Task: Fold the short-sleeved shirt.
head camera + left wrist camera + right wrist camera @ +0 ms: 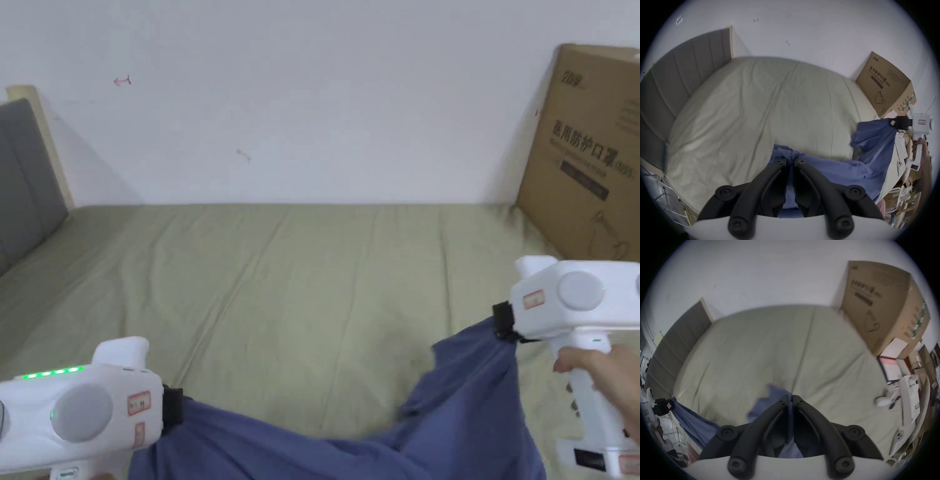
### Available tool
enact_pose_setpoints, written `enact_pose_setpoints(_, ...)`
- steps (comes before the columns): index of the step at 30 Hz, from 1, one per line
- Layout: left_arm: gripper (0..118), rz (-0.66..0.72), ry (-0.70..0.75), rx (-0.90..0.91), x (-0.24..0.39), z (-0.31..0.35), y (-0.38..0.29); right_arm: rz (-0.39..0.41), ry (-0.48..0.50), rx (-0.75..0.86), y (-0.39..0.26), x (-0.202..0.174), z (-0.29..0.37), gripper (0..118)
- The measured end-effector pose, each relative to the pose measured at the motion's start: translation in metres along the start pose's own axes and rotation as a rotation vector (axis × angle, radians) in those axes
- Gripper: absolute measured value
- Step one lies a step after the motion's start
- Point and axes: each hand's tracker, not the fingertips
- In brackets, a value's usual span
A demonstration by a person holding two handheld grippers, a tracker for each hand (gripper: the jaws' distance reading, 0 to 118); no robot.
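- shirt (350, 447) hanging blue between both claws, just above the near edge of the bed (300, 275).
- left claw (790, 160) clamped on bunched cloth.
- right claw (790, 397) pinching the other end.
- no fold made yet; spreading flat and all folding left.

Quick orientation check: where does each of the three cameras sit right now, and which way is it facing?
Head view: on the person's head, looking down over the bed toward the wall; both grippers and a hand show.
Left gripper view: rides the left gripper, facing the wall; jaws shut on the shirt.
Right gripper view: rides the right gripper, facing the same way; jaws shut on the shirt.
Shared: both gripper views show the box.
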Motion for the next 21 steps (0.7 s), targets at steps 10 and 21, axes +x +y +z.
enact_pose_setpoints(10,7,-0.031,0.022,0.196,0.007,0.085,0.063,-0.175,-0.011,0.228,0.042,0.068,0.139,4)
enact_pose_setpoints(21,7,-0.096,0.034,0.346,0.033,0.105,0.202,-0.207,-0.028,0.389,0.15,0.06,0.181,4)
